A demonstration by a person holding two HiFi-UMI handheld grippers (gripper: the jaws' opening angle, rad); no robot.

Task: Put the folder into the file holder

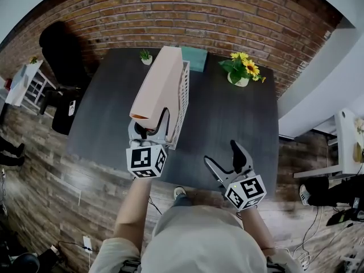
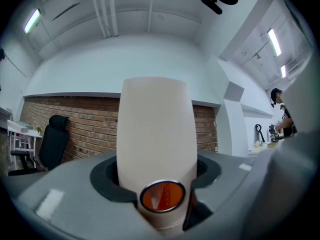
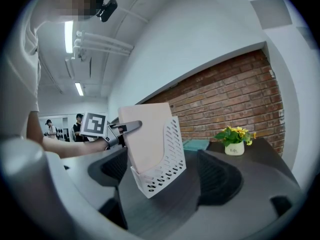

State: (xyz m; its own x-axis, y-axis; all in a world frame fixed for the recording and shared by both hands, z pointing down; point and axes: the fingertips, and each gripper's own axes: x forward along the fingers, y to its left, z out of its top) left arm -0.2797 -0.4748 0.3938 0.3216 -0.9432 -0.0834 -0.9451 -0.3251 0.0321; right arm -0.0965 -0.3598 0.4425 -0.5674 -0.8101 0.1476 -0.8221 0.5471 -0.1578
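Now, left tool (image 1: 152, 127): I am clamping it wide on the spine of the folder (image 1: 156, 84), with a jaw pressing on each side of the rounded edge.
Folder look: it is showing as a thick, pale pinkish-beige binder with a rounded spine and a metal-rimmed finger hole (image 2: 162, 195) glowing orange low on that spine.
Folder place: it is standing with its lower end inside the file holder (image 1: 181, 98), tilting and sticking out well above the rim.
File holder: it is sitting on the dark table (image 1: 227, 124), white, with slotted walls.
Right tool (image 1: 224, 161): I am holding it over the table's near edge, jaws standing apart with nothing between them.
Flower pot (image 1: 242, 70): it is standing near the table's far edge, well apart from the file holder.
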